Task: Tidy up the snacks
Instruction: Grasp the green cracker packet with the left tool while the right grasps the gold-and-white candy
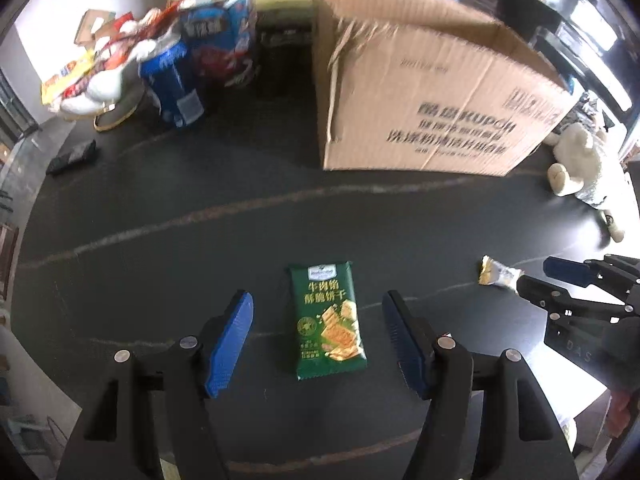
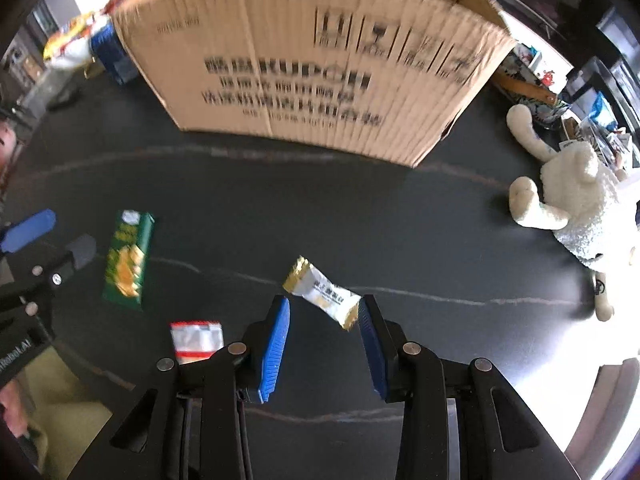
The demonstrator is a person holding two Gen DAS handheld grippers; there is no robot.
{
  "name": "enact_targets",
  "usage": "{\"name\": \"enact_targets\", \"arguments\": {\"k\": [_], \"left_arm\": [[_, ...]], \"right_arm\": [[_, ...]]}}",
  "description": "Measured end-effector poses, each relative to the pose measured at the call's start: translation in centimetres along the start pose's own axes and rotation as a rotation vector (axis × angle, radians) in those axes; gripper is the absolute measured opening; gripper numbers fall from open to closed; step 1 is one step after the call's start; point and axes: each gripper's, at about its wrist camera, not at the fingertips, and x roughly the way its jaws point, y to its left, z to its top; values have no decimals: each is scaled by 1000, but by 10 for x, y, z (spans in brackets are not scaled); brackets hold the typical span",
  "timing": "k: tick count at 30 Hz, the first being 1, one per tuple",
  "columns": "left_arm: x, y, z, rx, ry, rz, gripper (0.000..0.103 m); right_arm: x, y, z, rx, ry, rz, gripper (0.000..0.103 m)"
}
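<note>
A green cracker packet [image 1: 328, 320] lies flat on the dark table [image 1: 200, 240], between the spread blue pads of my left gripper [image 1: 318, 300], which is open and not touching it. In the right wrist view the same packet [image 2: 128, 258] sits beside the left gripper [image 2: 54, 240]. A small white-and-gold snack bar [image 2: 320, 290] lies slantwise at the tips of my right gripper [image 2: 324, 306]. Its jaws stand partly apart with the table showing between the pads, so it is open. From the left wrist view the bar [image 1: 498, 274] lies just ahead of the right gripper [image 1: 538, 276].
A large open cardboard box [image 1: 420, 92] [image 2: 300, 60] stands at the back. A heap of snack bags [image 1: 160, 60] fills the back left. A white plush sheep [image 2: 572, 208] lies at the right. A red-and-white packet [image 2: 196, 340] sits near the table's front edge.
</note>
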Motion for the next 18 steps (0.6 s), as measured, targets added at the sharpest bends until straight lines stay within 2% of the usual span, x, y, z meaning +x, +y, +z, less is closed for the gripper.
{"name": "enact_targets", "arguments": {"k": [11, 18], "left_arm": [[34, -2, -6, 5, 93, 2, 69], [48, 2, -3, -14, 122, 7, 69]], "right_arm": [[20, 6, 0, -81, 44, -58, 37], [36, 12, 2, -122, 76, -45, 37]]}}
